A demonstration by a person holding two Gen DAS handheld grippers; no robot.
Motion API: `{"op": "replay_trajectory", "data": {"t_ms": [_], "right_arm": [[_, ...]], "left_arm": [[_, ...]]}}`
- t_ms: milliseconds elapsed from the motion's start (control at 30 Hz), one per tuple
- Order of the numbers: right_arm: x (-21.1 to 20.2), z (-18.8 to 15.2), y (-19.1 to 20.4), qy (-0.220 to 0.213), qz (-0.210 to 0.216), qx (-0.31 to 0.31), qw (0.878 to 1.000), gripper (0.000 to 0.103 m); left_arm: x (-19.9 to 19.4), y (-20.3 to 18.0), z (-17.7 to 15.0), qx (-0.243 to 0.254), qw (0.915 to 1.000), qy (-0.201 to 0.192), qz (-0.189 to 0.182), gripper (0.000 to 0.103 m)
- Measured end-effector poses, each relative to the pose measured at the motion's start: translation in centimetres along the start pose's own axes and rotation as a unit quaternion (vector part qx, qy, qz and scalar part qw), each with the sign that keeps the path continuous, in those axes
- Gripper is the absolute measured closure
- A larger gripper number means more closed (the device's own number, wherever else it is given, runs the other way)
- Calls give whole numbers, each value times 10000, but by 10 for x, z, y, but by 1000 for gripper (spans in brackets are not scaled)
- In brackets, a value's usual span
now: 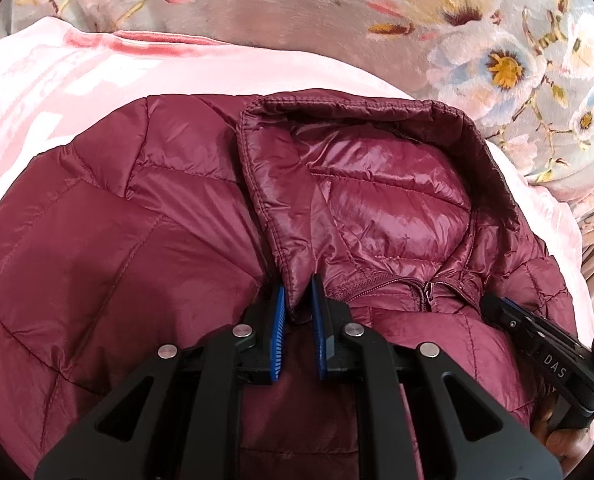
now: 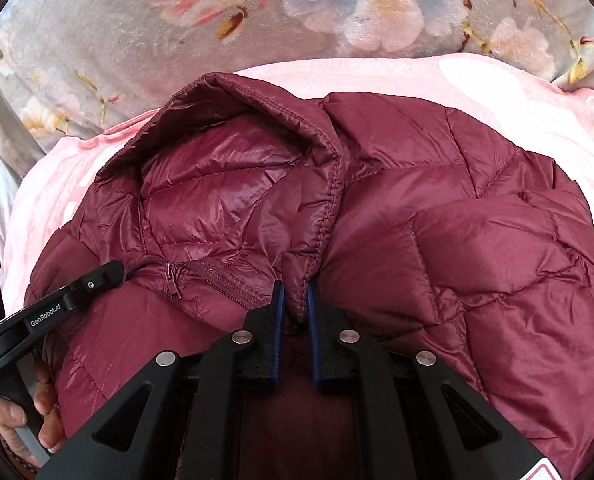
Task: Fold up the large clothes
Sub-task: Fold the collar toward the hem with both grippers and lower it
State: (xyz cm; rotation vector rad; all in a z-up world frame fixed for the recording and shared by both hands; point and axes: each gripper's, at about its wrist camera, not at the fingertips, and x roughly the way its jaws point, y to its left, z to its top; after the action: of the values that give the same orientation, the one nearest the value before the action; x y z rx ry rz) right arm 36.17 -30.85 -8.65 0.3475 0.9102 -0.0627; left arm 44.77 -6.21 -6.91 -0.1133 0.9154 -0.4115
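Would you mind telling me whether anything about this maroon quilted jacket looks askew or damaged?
Nothing looks damaged. The maroon quilted puffer jacket lies bunched on the pink blanket, its hood standing open and crumpled rather than flat, zip partly closed.

- The maroon puffer jacket is thin quilted nylon-like cloth, stitched in panels; its hood lining looks glossier, with bright sheen and fine crinkles.
- The zipper has woven tape and a small metal-looking pull.
- The pink blanket is soft, matt, plush cloth.
- The floral bedspread is velvety, short-piled fabric, grey with printed flowers.
- The left tongs and right tongs are matt black plastic with shiny metal pins and ribbed blue pads.
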Motion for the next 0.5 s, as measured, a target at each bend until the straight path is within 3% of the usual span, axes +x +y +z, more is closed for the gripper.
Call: {"op": "replay_trajectory", "data": {"t_ms": [233, 333, 500], "right_arm": [[-4, 2, -12, 70, 395, 325, 9987, 95], [-24, -2, -28, 212, 603, 698, 9955, 89], [-75, 28, -45, -248, 462, 874, 9948, 83]], "left_arm": [[-2, 2, 1, -64, 9999, -25, -89, 89], [-15, 10, 2, -175, 9996, 22, -225, 86], [-54, 20, 39, -333, 9989, -186, -272, 85]]}}
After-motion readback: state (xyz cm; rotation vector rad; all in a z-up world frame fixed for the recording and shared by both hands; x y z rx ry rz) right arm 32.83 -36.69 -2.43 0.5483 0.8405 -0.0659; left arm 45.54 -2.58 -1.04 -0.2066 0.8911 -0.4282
